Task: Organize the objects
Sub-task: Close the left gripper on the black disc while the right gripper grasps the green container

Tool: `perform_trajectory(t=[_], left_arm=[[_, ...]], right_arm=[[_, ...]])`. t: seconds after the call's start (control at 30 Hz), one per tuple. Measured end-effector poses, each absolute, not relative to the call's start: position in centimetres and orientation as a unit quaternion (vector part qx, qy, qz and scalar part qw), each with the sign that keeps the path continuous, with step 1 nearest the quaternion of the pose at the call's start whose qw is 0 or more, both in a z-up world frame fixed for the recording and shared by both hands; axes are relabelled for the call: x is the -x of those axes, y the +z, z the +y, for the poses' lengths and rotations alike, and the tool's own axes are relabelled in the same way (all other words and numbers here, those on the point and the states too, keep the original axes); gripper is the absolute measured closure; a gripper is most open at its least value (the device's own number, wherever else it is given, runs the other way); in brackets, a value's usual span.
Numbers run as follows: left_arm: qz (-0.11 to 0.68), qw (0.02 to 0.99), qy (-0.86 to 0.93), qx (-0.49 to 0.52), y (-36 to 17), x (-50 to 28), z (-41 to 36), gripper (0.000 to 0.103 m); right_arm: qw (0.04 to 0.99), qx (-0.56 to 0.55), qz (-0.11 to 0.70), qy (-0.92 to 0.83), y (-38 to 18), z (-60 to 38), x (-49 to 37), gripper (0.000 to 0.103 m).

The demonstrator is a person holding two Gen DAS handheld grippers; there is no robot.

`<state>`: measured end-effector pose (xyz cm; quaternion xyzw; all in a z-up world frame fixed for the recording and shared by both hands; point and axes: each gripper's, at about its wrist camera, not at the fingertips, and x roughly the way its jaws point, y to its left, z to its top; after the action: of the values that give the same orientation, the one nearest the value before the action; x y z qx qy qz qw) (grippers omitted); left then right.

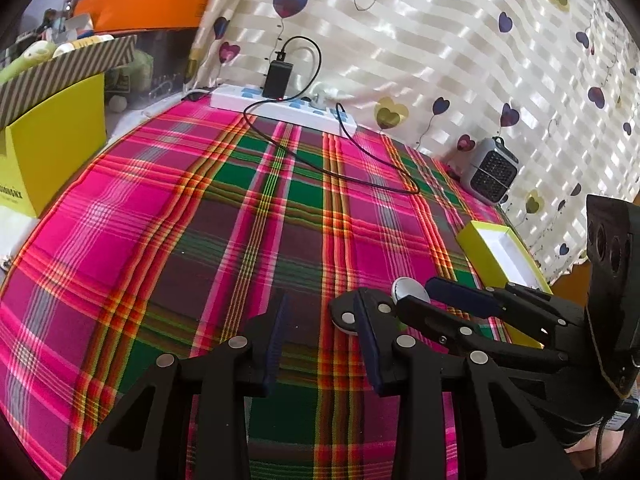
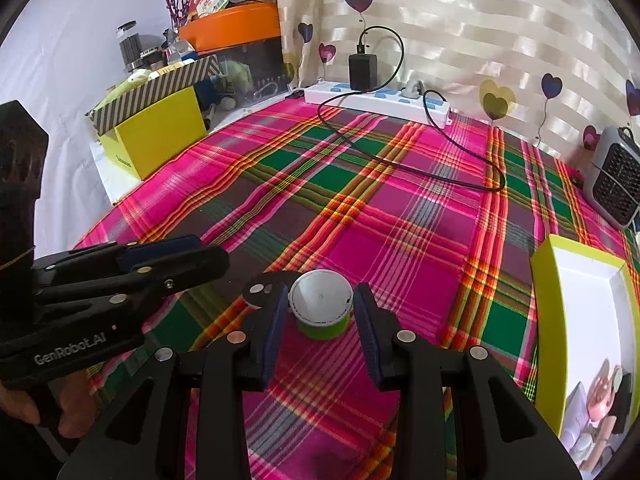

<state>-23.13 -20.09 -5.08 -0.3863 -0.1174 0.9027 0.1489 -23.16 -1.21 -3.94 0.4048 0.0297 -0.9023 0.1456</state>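
Home room: heart-print curtain, plaid tablecloth, power strip w/ charger, cluttered storage boxes.

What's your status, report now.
Right gripper open around the small green cup, not clamped. Left gripper open, empty. Yellow box open at right; path clear.

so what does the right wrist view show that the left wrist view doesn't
Only the right wrist view shows the small green cup upright between the right gripper jaws, which stand open around it without visibly clamping, and items inside the yellow-green tray.

Only the left wrist view shows the left gripper jaws open over bare plaid cloth.

Both show the white power strip, black charger, grey mini heater and large yellow box.
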Motion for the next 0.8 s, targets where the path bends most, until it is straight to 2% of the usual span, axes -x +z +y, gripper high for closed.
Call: perform_trajectory(t=[0.4, 0.7, 0.77, 0.8], left_arm=[[-0.122, 0.148, 0.902, 0.386, -4.9, 23.2, -20.3, 0.071], [-0.112, 0.168, 0.898, 0.391, -5.3, 23.2, -19.5, 0.071], [-0.105, 0.176, 0.896, 0.394, -5.4, 23.2, -18.9, 0.07], [-0.105, 0.18, 0.894, 0.397, -5.5, 23.3, -18.6, 0.066]], right_arm=[[0.136, -0.414, 0.049, -0.899, -4.5, -1.8, 23.8, 0.067], [0.134, -0.426, 0.009, -0.895, -4.3, -0.5, 23.8, 0.068], [0.13, -0.422, 0.01, -0.897, -3.9, -0.2, 23.4, 0.068], [0.129, -0.421, 0.01, -0.898, -3.8, -0.1, 23.3, 0.068]])
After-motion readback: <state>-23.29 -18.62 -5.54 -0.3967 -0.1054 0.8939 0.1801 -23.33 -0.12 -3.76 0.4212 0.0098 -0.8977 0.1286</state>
